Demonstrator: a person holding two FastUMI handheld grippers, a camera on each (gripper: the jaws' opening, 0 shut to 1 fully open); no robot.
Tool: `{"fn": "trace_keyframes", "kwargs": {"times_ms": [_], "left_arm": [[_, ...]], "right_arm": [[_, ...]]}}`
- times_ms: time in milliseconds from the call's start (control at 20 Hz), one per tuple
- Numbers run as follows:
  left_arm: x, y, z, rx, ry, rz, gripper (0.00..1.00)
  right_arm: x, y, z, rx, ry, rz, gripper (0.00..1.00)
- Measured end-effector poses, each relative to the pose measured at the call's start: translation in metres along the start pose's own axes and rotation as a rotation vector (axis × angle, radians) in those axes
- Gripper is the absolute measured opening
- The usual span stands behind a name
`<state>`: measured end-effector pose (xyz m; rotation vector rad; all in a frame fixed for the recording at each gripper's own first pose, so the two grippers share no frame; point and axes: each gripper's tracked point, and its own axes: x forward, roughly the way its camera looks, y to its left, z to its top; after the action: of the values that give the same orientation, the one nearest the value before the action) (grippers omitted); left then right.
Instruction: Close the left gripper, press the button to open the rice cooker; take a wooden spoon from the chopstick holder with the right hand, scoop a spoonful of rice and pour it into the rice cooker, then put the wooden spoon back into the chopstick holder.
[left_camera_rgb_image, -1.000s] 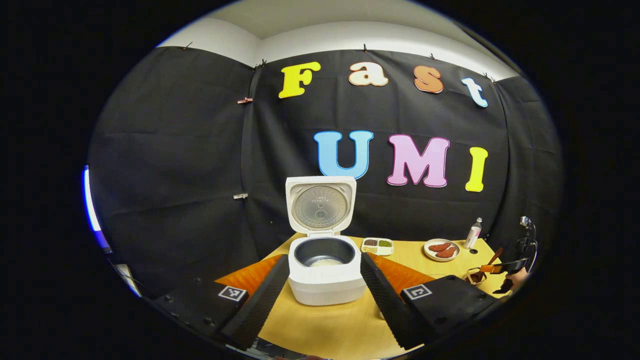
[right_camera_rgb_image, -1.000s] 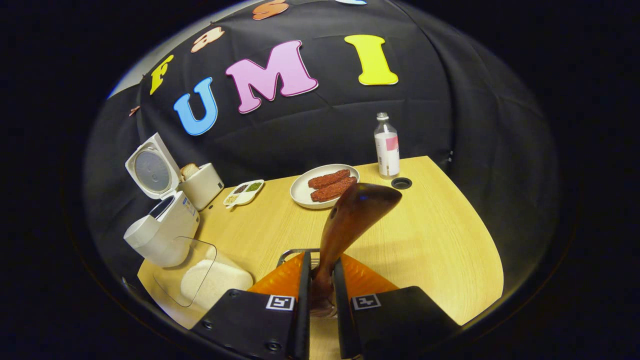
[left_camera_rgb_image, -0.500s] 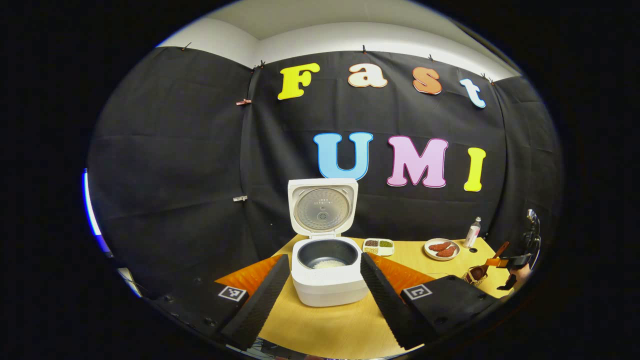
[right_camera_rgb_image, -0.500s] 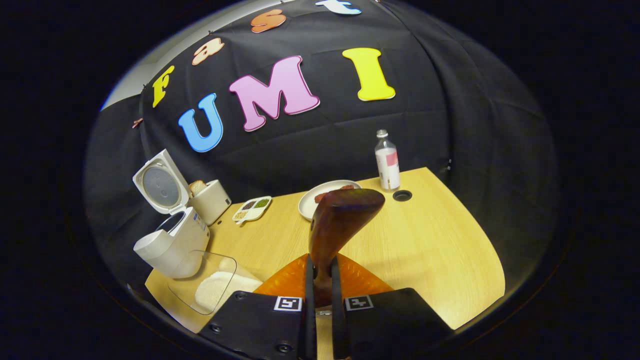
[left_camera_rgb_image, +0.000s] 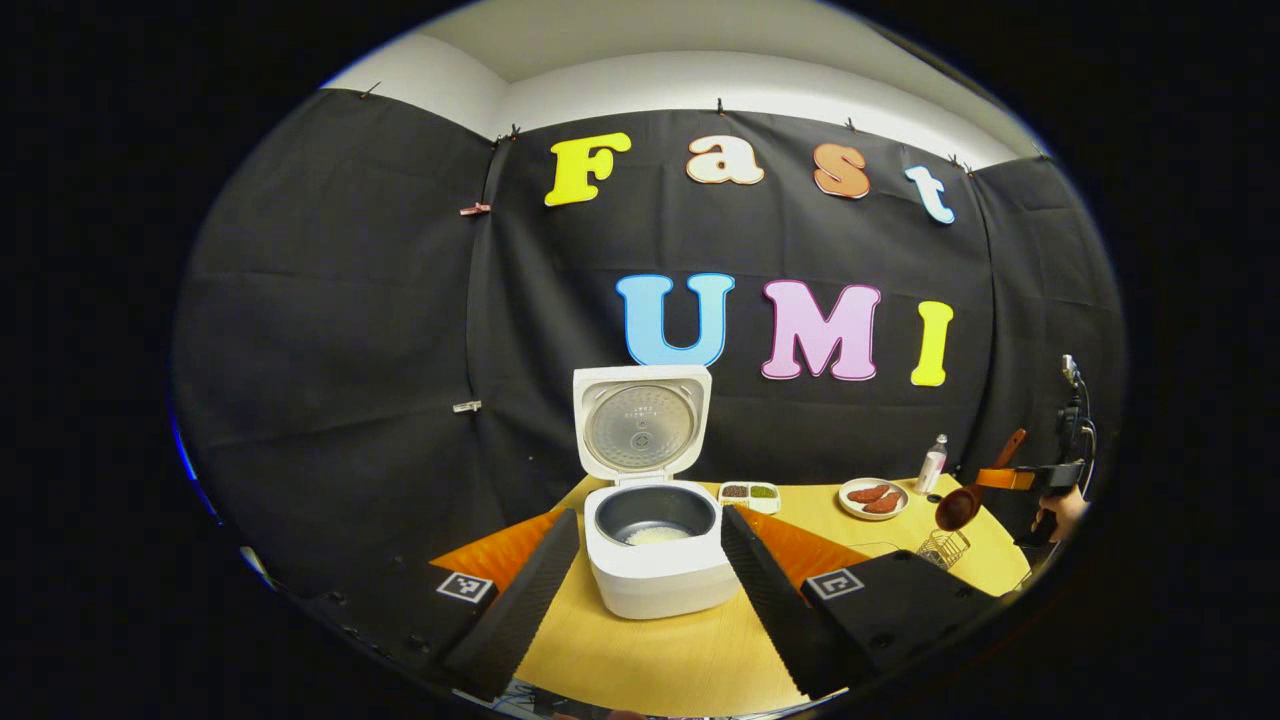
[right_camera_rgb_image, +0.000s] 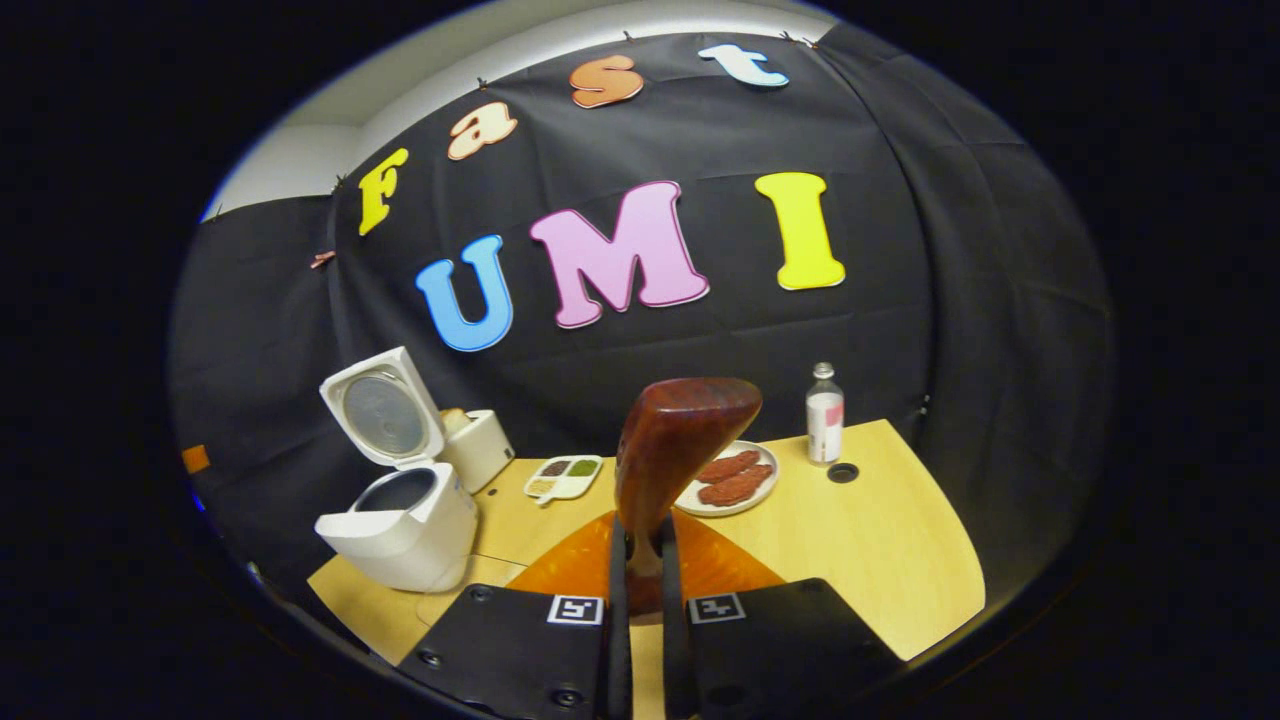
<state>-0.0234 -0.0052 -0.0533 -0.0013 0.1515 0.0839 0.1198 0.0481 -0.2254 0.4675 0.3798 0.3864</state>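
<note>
The white rice cooker (left_camera_rgb_image: 660, 580) stands open with its lid (left_camera_rgb_image: 641, 424) upright, and a little white rice lies in the dark pot. My left gripper (left_camera_rgb_image: 648, 520) hangs open just in front of it, one finger on each side, touching nothing. My right gripper (right_camera_rgb_image: 642, 540) is shut on the handle of the wooden spoon (right_camera_rgb_image: 678, 440), whose bowl points up and away. In the left gripper view, the right gripper (left_camera_rgb_image: 1005, 478) holds the spoon (left_camera_rgb_image: 958, 508) in the air above the wire chopstick holder (left_camera_rgb_image: 940, 548). The cooker (right_camera_rgb_image: 405, 520) is at the left in the right gripper view.
On the wooden table (right_camera_rgb_image: 880, 560) stand a plate of sausages (right_camera_rgb_image: 735, 482), a small bottle (right_camera_rgb_image: 825, 412), a divided dish of grains (right_camera_rgb_image: 562, 478) and a white box with bread (right_camera_rgb_image: 478, 448) behind the cooker. A hand (left_camera_rgb_image: 1062, 508) holds the right gripper.
My right gripper has risen with the spoon, lifting it clear of the chopstick holder. The clear rice container has dropped out of the right gripper view. The left gripper has barely moved.
</note>
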Motion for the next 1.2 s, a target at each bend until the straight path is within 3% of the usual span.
{"fn": "trace_keyframes", "kwargs": {"times_ms": [300,800,1200], "left_arm": [[0.004,0.031,-0.001,0.013,0.000,-0.028,0.98],[0.023,0.057,-0.010,0.003,0.014,-0.105,0.98],[0.027,0.070,-0.015,-0.012,0.015,-0.109,0.98]], "right_arm": [[0.027,0.080,-0.058,-0.111,0.093,0.039,0.17],[0.071,0.072,-0.154,-0.339,0.242,-0.135,0.17],[0.079,0.110,-0.183,-0.226,0.290,-0.107,0.17]]}}
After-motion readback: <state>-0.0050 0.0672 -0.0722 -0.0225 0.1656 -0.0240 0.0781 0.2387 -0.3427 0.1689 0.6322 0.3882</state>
